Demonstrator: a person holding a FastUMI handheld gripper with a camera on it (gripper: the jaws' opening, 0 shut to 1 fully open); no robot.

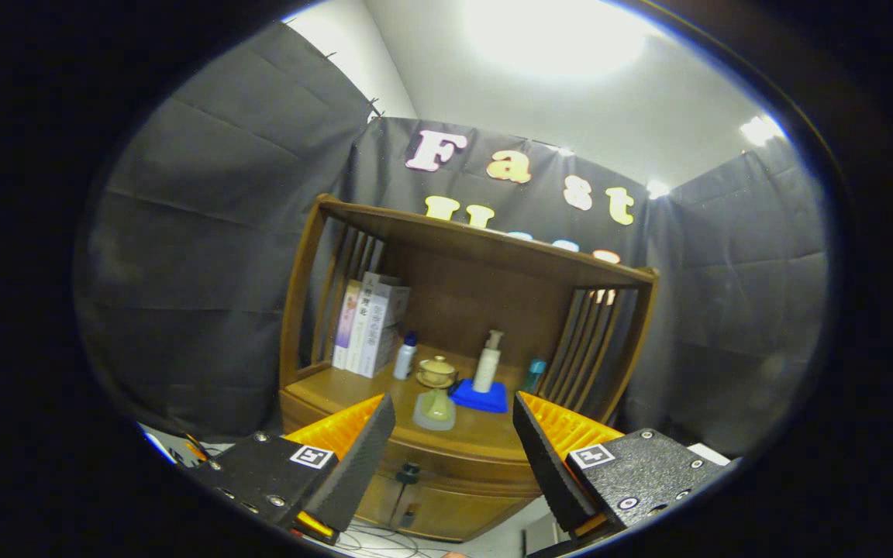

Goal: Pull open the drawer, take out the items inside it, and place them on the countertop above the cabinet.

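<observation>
While the drawer (423, 463) is shut, the step in hand is the approach to its knob (411, 470), and by my judgement it goes best if the tool (454, 442) is brought down and forward until the small dark knob sits squarely between the fingers, then closed and drawn straight back, without twisting.

Seen from the gripper view, the tool stands wide open and holds nothing; its two fingers (357, 457) frame the front of the wooden cabinet (462, 310). The knob lies beyond the fingers, low between them and nearer the left one, well apart from both. A second knob (408, 514) shows lower on the cabinet door, so care is needed to pick the upper one.

On the bench (485, 438) above the drawer stand a row of books (365, 325), a small bottle (405, 356), a lidded cup on a saucer (436, 370), a pump bottle (487, 361) on a blue cloth (480, 397), a pale green thing (435, 408) near the front edge, and a blue-green bottle (533, 374). Free room for the drawer's items seems to lie toward the front corners. What the drawer holds cannot be told.
</observation>
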